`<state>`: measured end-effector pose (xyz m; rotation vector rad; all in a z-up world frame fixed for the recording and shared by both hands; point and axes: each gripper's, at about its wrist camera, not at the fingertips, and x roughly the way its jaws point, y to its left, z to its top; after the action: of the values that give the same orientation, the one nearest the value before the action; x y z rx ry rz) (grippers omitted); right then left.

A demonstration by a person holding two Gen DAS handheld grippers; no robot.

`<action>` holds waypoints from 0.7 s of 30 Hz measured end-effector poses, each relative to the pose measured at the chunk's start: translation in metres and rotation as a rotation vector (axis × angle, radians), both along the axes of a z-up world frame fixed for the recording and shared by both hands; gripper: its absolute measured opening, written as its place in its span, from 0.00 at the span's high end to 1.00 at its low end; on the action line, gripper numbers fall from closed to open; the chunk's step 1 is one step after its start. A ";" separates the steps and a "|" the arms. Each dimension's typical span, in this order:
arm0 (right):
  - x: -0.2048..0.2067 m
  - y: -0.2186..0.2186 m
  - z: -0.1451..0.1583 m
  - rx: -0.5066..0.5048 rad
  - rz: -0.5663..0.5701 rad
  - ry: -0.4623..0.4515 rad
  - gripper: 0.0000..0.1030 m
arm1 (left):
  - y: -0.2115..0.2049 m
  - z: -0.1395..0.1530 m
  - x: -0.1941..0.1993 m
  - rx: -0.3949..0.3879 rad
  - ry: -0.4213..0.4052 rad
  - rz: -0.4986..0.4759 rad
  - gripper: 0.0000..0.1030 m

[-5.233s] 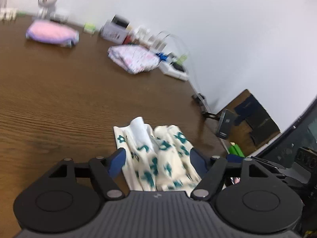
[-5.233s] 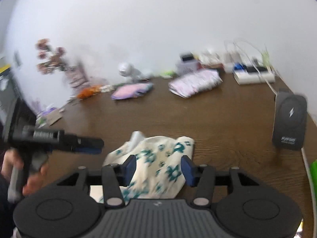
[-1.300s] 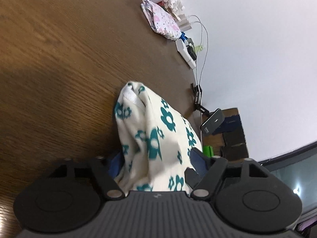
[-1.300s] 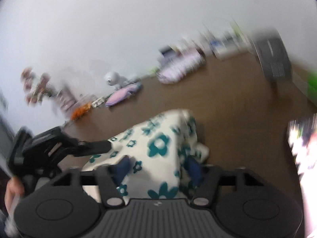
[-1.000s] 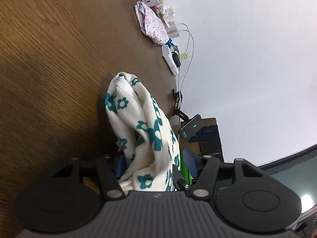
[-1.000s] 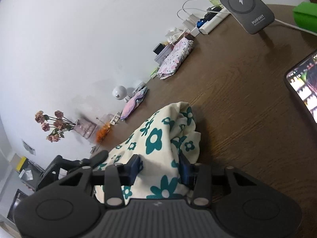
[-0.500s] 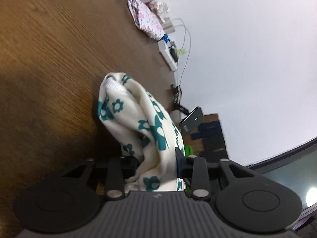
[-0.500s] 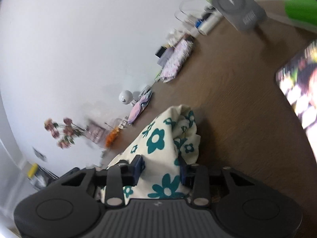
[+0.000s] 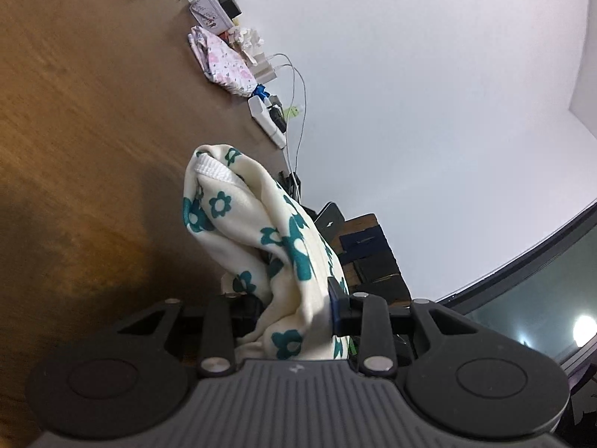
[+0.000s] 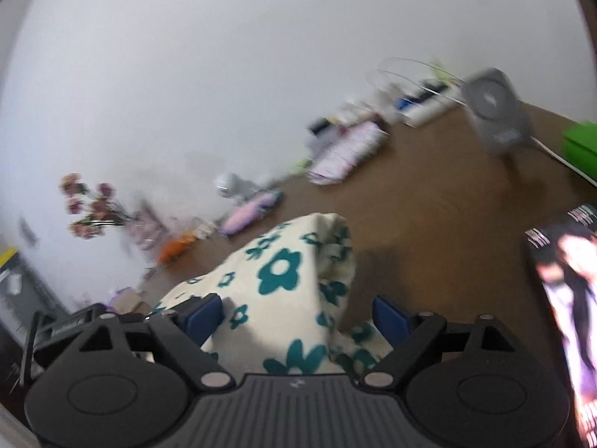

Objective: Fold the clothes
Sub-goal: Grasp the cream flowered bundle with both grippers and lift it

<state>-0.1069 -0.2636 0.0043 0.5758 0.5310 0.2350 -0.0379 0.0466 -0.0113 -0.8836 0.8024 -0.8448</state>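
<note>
A cream garment with teal flowers (image 9: pixel 261 224) rises in a bunched hump from the brown table (image 9: pixel 74 112). My left gripper (image 9: pixel 293 310) is shut on its near end, the cloth squeezed between both fingers. In the right wrist view the same garment (image 10: pixel 280 272) lies between the fingers of my right gripper (image 10: pixel 296 317). Its jaws are opening and stand wide, and the right pad (image 10: pixel 390 321) is apart from the cloth. The garment's near end is hidden behind each gripper body.
A folded pink-patterned garment (image 10: pixel 347 153) and a folded lilac one (image 10: pixel 250 212) lie by the far wall. A power strip with cables (image 9: pixel 266 119), a grey charger stand (image 10: pixel 492 108), a green object (image 10: pixel 582 142) and a lit phone (image 10: pixel 567 298) lie to the right.
The right gripper's jaws have spread wide and let go of the cloth. The left gripper's jaws have closed tight on it. Both views have rolled and lifted a little.
</note>
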 end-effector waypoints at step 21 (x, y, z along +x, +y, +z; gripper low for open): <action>0.006 -0.002 -0.025 0.103 0.073 0.115 0.53 | -0.006 -0.007 0.016 0.166 0.057 -0.145 0.65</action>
<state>-0.1008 -0.2655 -0.0207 0.6733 0.6550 0.3010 -0.0214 0.0406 -0.0187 -0.7113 0.9812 -0.8686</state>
